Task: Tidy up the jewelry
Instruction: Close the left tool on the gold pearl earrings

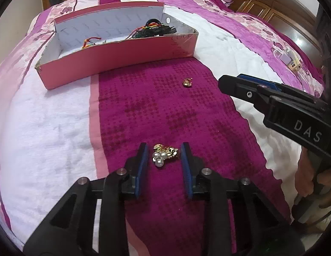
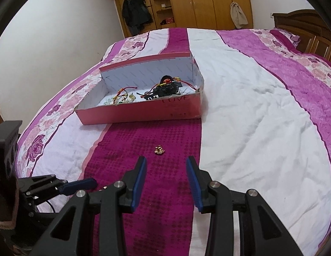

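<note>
Left wrist view: our left gripper [image 1: 164, 155] sat low over the dark magenta stripe [image 1: 157, 106] w/ a pearl-and-gold earring [image 1: 163, 154] between its blue pads, jaws apart, not pressing it. The earring's long axis ran roughly across the gap. A 2nd gold piece [image 1: 187, 82] lay farther up the stripe, well apart, nearer the pink box [image 1: 122, 57]. Our right gripper [image 2: 166, 170] stood open & empty just short of it. Bare quilt [image 2: 251, 117] on both sides.
</note>
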A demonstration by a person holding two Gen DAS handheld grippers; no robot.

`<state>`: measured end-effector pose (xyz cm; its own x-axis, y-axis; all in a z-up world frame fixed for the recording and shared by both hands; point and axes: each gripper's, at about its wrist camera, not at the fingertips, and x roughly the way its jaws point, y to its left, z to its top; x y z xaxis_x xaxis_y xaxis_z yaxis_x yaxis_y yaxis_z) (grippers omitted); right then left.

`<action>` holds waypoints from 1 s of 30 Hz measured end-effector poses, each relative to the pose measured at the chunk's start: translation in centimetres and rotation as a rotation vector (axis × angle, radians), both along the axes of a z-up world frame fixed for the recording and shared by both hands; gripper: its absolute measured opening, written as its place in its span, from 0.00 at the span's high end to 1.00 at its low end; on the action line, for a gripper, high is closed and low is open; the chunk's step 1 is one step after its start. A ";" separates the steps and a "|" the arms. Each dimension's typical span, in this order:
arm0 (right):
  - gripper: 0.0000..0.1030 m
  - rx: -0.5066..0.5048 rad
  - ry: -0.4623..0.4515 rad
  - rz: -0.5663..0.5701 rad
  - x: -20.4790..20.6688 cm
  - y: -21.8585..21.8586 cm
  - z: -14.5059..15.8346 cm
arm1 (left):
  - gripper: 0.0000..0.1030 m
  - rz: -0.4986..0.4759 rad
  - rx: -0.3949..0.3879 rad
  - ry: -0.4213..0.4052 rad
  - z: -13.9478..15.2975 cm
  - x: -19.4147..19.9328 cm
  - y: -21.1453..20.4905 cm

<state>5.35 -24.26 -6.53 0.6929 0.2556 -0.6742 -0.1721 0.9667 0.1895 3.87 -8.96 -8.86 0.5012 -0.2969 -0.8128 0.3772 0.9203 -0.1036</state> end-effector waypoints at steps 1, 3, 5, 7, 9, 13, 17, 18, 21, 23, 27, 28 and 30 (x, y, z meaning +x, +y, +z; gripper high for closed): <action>0.60 0.001 0.001 0.000 0.0 0.0 0.0 | 0.82 -0.005 0.001 0.000 -0.1 0.0 -0.1; 0.60 0.003 0.003 0.000 0.0 0.0 -0.1 | 0.84 -0.011 0.004 -0.002 -0.2 0.0 -0.3; 0.60 0.004 0.006 0.001 0.1 0.0 -0.2 | 0.87 -0.018 0.004 -0.007 -0.2 -0.1 -0.4; 0.60 0.005 0.007 0.000 0.1 0.0 -0.2 | 0.88 -0.019 0.000 -0.010 -0.2 0.0 -0.4; 0.60 0.007 0.008 0.000 0.2 0.0 -0.3 | 0.88 -0.019 -0.010 -0.012 -0.1 -0.1 -0.2; 0.60 0.006 0.009 0.000 0.2 0.0 -0.3 | 0.88 -0.009 -0.031 -0.025 0.4 -0.1 0.4; 0.60 0.005 0.010 0.004 0.3 0.1 -0.4 | 0.88 0.026 -0.046 -0.060 1.3 0.0 1.3; 0.60 0.004 0.011 0.006 0.4 0.2 -0.5 | 0.88 0.037 -0.049 -0.067 1.5 0.1 1.5; 0.60 0.001 0.012 0.013 0.9 0.6 -0.6 | 0.88 0.079 -0.049 -0.089 2.0 0.5 2.3; 0.60 0.002 0.016 0.020 1.3 1.1 -0.7 | 0.88 0.105 -0.049 -0.098 2.2 0.7 2.9; 0.60 -0.005 0.021 0.034 2.2 2.0 -1.0 | 0.88 0.151 -0.051 -0.106 2.3 1.2 4.1; 0.60 -0.008 0.023 0.037 2.5 2.2 -1.1 | 0.88 0.159 -0.052 -0.106 2.2 1.3 4.4; 0.60 -0.017 0.028 0.041 3.2 2.7 -1.4 | 0.88 0.173 -0.052 -0.107 2.1 1.4 4.7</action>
